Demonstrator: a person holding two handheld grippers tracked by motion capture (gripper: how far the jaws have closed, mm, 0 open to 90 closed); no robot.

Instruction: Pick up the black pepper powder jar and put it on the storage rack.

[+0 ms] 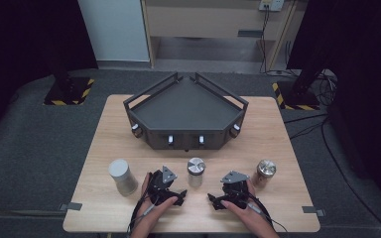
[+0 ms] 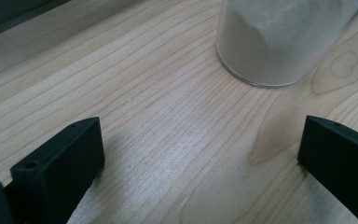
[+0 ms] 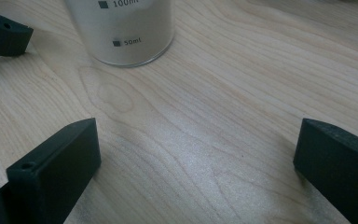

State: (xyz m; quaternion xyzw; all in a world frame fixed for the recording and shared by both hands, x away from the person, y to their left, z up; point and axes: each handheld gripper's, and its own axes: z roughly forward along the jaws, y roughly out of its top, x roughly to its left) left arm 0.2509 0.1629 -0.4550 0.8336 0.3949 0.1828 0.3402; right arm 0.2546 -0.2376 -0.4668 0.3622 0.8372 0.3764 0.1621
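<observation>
Wooden table (image 1: 104, 148) carries three jars in a row before the dark tray (image 1: 186, 106), nothing apparently loaded yet: the middle jar (image 1: 196, 171) stands between the left gripper (image 1: 181, 196) and right gripper (image 1: 212, 201), jaws spread, empty.

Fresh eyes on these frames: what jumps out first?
The dark angular tray with knobs along its front dominates the far half of the wooden table. In front of it stand three jars in a row: a white one at left, a silver-lidded one in the middle, a copper-lidded one at right. Both tongs, left and right, rest open on the table, pointing at each other just short of the middle jar.
</observation>
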